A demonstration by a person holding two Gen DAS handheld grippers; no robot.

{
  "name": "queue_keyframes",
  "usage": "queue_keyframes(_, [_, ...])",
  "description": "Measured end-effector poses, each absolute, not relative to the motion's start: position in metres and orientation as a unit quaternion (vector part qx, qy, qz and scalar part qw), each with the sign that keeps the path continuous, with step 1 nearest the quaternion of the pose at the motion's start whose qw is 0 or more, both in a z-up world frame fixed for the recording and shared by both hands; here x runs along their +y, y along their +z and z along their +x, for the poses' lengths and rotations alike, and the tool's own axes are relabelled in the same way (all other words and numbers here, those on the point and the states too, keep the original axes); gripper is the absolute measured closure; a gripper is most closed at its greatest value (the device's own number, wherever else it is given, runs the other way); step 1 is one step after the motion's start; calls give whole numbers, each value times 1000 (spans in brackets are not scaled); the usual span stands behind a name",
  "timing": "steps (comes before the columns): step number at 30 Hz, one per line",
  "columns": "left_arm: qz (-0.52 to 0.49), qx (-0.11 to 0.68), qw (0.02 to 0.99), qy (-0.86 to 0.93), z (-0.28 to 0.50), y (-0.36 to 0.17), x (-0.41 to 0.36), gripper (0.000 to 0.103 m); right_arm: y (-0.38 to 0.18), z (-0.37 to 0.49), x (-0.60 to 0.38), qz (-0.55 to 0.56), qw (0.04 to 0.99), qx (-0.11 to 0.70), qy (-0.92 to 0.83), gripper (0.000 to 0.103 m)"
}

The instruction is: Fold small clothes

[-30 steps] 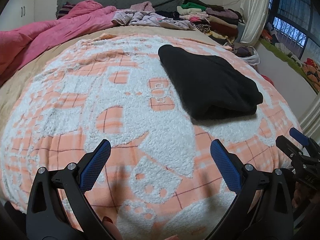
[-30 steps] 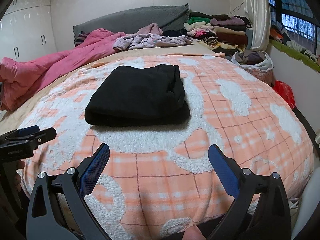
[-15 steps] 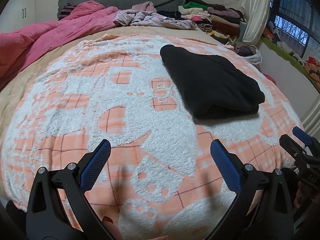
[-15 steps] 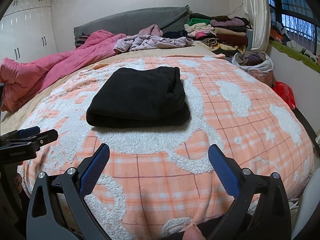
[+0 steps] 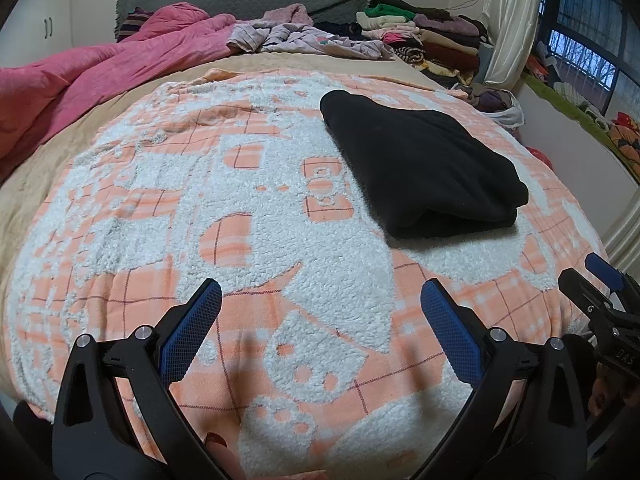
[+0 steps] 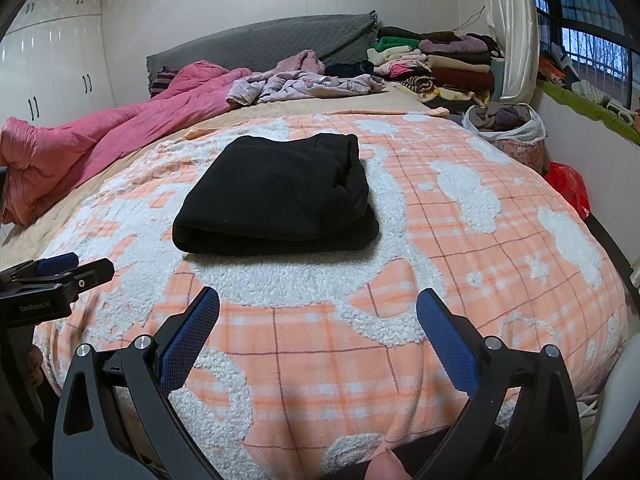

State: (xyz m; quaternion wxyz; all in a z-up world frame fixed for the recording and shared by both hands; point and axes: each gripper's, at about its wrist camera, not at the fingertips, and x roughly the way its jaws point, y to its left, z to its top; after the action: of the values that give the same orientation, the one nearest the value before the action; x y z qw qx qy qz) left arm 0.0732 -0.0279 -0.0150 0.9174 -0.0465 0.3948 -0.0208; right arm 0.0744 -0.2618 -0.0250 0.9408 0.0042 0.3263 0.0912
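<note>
A black garment [image 5: 420, 164] [image 6: 280, 196] lies folded into a thick rectangle on the orange-and-white fleece blanket [image 5: 200, 208] [image 6: 460, 240]. My left gripper [image 5: 322, 320] hovers open over the blanket's near edge, well short of the garment and to its left. Straight in front of the garment, with bare blanket between, my right gripper [image 6: 318, 322] is open too. Neither holds anything. Each gripper shows at the edge of the other's view: the right one [image 5: 600, 280], the left one [image 6: 60, 272].
A pink duvet [image 6: 100, 140] is bunched along the bed's left side. Loose pale clothes [image 6: 304, 84] and a stack of folded clothes [image 6: 440, 68] sit by the grey headboard [image 6: 256, 48]. A bag of laundry [image 6: 508, 124] and a red bag [image 6: 568, 188] lie right of the bed.
Both grippers have drawn slightly back and shifted a little; the folded black garment has stayed put. Both stay open.
</note>
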Motion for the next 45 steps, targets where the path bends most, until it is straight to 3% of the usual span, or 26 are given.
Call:
queue_keyframes(34, [-38, 409, 912, -23, 72, -16, -24, 10, -22, 71, -269, 9, 944, 322, 72, 5])
queue_keyframes(40, [-46, 408, 912, -15, 71, -15, -6, 10, -15, 63, -303, 28, 949, 312, 24, 5])
queue_keyframes(45, [-68, 390, 917, 39, 77, -8, 57, 10, -7, 42, -384, 68, 949, 296, -79, 5])
